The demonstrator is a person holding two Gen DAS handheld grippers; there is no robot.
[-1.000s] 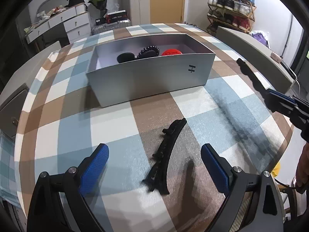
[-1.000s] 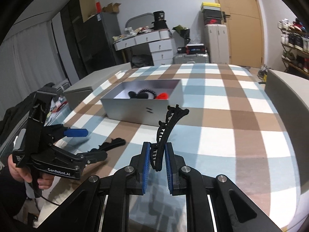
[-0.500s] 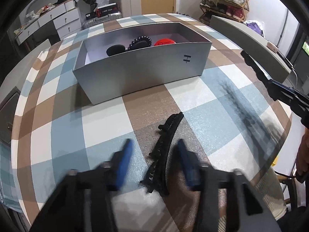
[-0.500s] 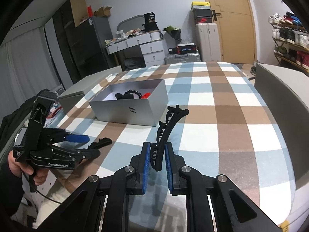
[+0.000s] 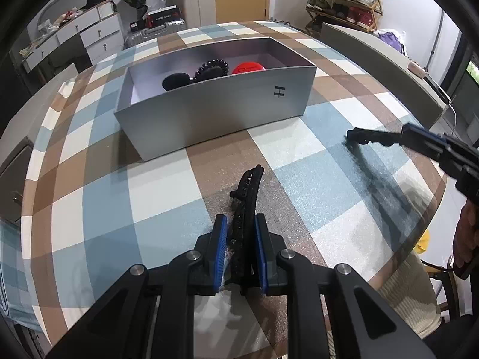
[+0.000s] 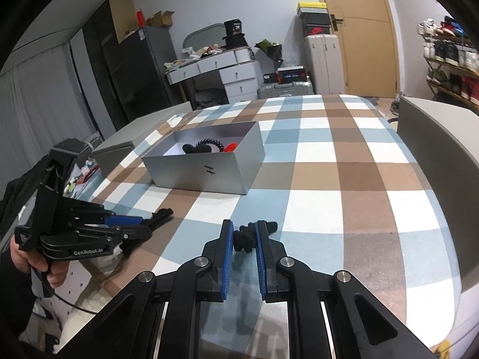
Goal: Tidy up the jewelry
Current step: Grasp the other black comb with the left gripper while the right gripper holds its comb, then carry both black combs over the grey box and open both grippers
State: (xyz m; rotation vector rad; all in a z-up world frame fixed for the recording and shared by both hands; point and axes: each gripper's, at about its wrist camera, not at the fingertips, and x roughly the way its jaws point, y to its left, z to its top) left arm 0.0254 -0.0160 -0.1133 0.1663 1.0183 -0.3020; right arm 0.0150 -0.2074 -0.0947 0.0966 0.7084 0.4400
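We have a long black hair clip in each tool. In the left wrist view our left tool [image 5: 239, 239] sits low in the middle of the frame, its blue pads having just been closing, and they now clench the near end of a curved black hair clip [image 5: 247, 200] whose far end lies on the checked counter [image 5: 161, 191]. In the right wrist view our right tool [image 6: 242, 240] grips the second hair clip [image 6: 244, 237], seen end on at lower centre, with its tip poking out past the right pad.

The grey box [image 5: 215, 110] stands at upper centre of the left view, well apart from both tools. A black coiled hair tie [image 5: 211, 67], a black fuzzy piece [image 5: 175, 80] and something red [image 5: 248, 67] already lie inside it.

Our worry is the grip. We hold the left clip only by its end, so when we lift it the long free part may swing or twist out between the pads. Its teeth could also catch on the cloth. With both tools heading for the same box, they may knock together over the rim, or a clip may strike the near wall and drop outside.
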